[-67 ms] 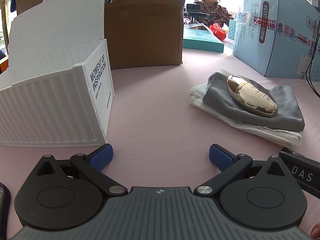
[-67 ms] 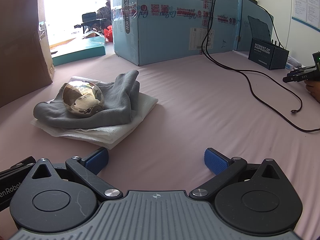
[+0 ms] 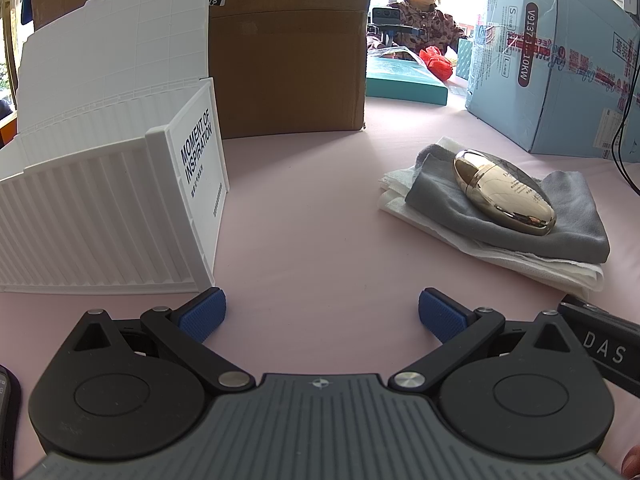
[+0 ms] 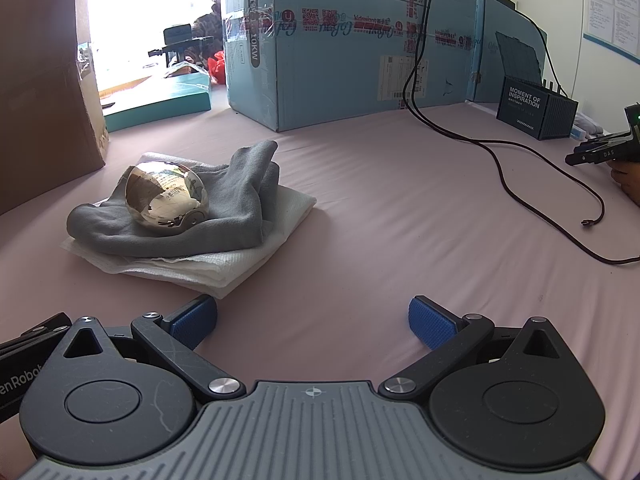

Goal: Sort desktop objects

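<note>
A shiny gold egg-shaped bottle lies on a folded grey cloth, which rests on white tissue paper on the pink tabletop. A white ribbed storage box marked MOMENT OF INSPIRATION stands open at the left. My left gripper is open and holds nothing, low over the table between the box and the pile. My right gripper is open too, just right of the pile's near corner.
A brown carton and a blue carton stand behind. A dark ribbed box sits far right, a black cable trails across the table. A teal flat box and a seated person are at the back.
</note>
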{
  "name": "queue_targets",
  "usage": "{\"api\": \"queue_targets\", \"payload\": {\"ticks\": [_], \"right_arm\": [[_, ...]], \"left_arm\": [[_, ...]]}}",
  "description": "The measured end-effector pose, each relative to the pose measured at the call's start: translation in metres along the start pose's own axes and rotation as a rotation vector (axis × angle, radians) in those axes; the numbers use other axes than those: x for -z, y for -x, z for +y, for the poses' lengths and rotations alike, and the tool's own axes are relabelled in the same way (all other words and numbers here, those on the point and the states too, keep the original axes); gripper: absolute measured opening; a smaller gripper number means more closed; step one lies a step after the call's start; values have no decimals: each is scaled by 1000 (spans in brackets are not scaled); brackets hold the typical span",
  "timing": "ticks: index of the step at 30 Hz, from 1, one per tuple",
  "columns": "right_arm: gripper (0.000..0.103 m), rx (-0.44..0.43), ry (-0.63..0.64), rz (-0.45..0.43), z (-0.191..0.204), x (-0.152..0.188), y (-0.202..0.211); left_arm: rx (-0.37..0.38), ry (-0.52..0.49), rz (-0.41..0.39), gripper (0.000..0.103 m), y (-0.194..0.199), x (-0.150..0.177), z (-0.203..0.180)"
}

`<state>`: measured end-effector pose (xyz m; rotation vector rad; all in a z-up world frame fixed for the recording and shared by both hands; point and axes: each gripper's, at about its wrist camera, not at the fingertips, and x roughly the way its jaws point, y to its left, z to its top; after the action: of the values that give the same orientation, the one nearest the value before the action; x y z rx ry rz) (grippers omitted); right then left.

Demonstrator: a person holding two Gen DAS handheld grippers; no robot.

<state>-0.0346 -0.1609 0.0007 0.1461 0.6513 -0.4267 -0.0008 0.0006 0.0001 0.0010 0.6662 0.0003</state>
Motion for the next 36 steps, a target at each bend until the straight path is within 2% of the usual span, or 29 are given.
{"api": "queue_targets", "payload": {"ticks": [11,15,22,26,31,34,36], "right_arm": [[103,-14,-14,-8,-6,1,5],[103,-9,-6,-4,-3,0,1],[103,-57,12,-4,-10,-2,2],[103,-83,-44,-95,-28,-5,13],[103,-89,-17,-280,-28,-25,31],[103,-181,-27,-353,-25,-52,46],[103,-296,1,-341,-19,-73,46]], "left_arm": [[-10,-13,2,103,-5,-2,-11],[-9,-12,2,103,-1,0,-3],[-7,-11,2,103,1,1,-2],[-5,-9,2,103,1,1,-2],[-6,-12,4,103,0,0,-2],[-4,-10,4,103,0,0,-1],[-3,-9,4,103,0,0,-1]]}}
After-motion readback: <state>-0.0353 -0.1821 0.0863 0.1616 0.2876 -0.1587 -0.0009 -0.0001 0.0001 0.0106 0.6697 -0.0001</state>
